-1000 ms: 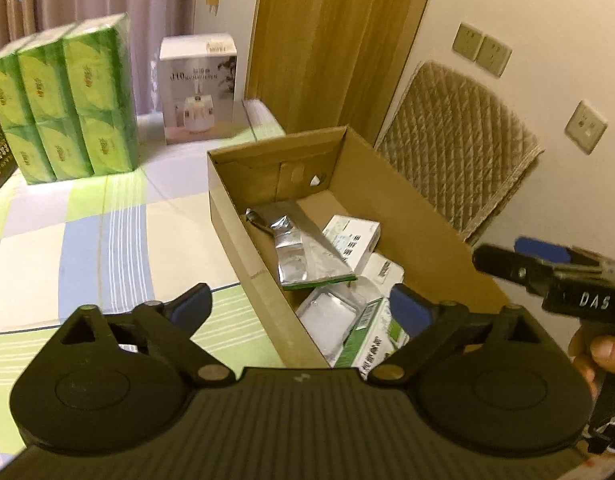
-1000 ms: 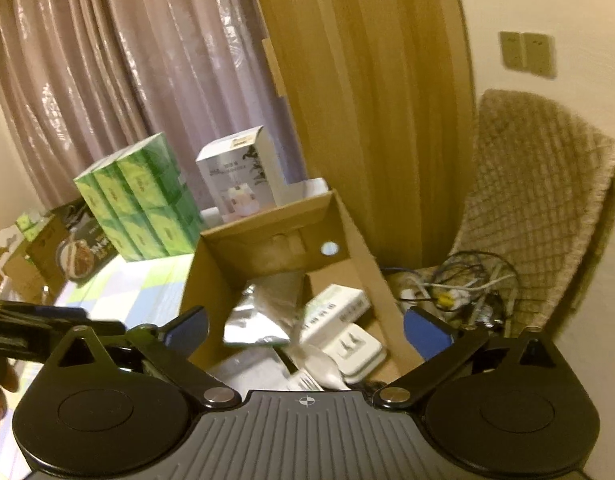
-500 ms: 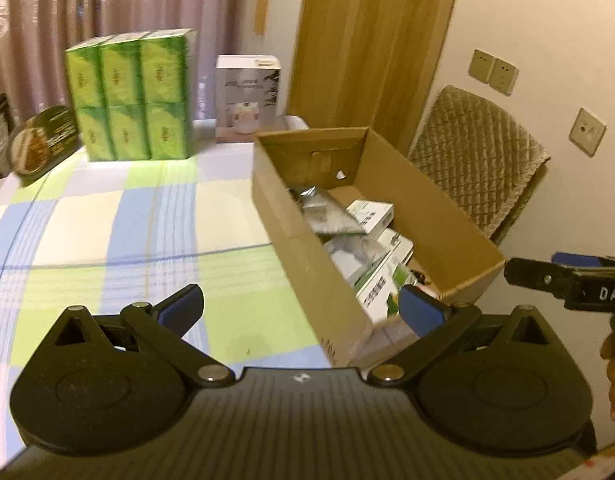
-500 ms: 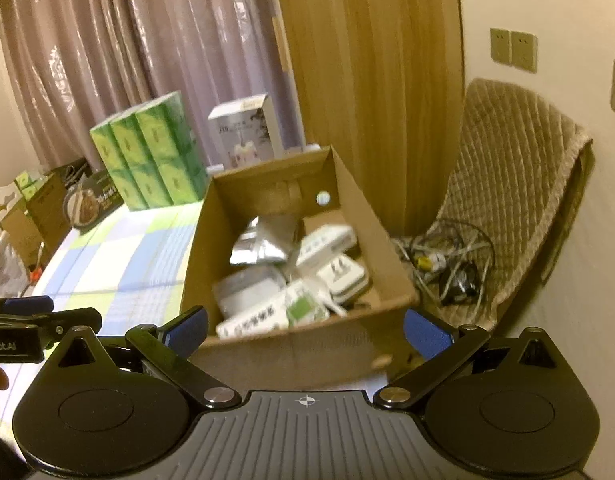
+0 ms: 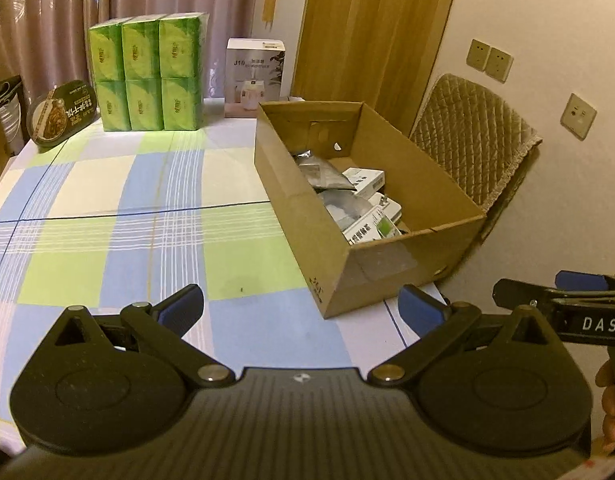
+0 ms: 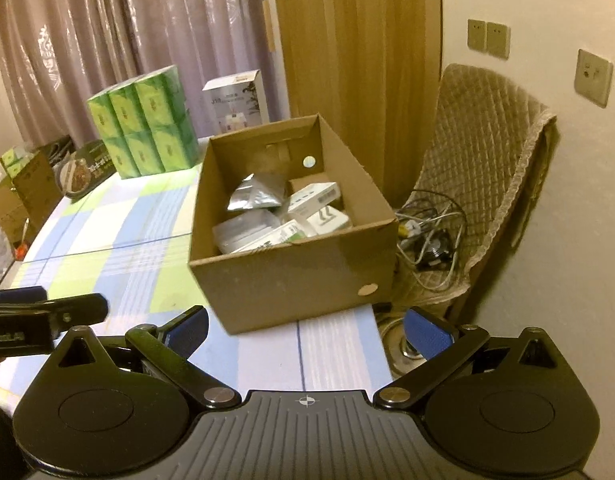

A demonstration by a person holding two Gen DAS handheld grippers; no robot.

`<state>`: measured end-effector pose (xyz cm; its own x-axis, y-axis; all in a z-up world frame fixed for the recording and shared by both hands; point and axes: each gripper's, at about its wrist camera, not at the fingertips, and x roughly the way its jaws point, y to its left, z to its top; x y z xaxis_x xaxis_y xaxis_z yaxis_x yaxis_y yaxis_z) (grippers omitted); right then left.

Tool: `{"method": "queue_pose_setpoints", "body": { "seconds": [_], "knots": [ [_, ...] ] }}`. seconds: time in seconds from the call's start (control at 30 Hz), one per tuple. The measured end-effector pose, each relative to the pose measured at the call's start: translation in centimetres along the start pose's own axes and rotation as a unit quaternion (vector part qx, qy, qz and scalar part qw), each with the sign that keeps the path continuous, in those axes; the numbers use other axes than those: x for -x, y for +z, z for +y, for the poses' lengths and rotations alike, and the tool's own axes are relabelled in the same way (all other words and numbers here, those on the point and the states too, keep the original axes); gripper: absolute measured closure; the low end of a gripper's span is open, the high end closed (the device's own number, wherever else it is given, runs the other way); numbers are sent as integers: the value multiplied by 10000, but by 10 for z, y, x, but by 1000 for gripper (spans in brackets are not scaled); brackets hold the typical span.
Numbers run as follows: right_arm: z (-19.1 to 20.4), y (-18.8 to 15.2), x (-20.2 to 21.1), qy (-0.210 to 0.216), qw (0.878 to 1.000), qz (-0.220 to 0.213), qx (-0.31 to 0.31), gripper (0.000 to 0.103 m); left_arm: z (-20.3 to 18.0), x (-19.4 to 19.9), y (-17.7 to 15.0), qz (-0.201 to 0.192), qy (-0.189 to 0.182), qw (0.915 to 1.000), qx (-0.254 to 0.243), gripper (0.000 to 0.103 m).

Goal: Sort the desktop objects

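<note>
A brown cardboard box stands at the table's right edge. Inside it lie a silver foil pouch, white cartons and a green-and-white packet. My left gripper hovers open over the checked tablecloth, short of the box, nothing between its blue pads. My right gripper is also open and empty, in front of the box's near wall. Each gripper shows at the edge of the other's view.
At the table's far side stand green tissue packs, a white appliance carton and a dark instant-noodle bowl. A quilted chair with a tangle of cables stands right of the table, by the wall.
Both grippers have drawn back from above the box toward the near table edge; the box now looks smaller and wholly in view. Both stay empty.
</note>
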<state>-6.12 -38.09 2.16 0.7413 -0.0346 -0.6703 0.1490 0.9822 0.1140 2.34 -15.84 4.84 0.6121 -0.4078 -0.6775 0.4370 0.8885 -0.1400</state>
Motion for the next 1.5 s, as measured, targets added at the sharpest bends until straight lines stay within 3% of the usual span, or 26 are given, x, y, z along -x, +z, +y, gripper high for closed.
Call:
{"method": "queue_pose_setpoints", "body": {
  "seconds": [0.4,0.7,1.5],
  "knots": [
    [21,-31,30,-179,9994,-237,199,2,3,31,-24,-164,55,9998,91,1],
    [21,-32,51,-278,9984,-401,271,2,6,32,-32,-138,2,9998,146,1],
    [24,-37,50,-240,9985,-355,346,2,4,34,-33,-194,120,9996,169,1]
  ]
}}
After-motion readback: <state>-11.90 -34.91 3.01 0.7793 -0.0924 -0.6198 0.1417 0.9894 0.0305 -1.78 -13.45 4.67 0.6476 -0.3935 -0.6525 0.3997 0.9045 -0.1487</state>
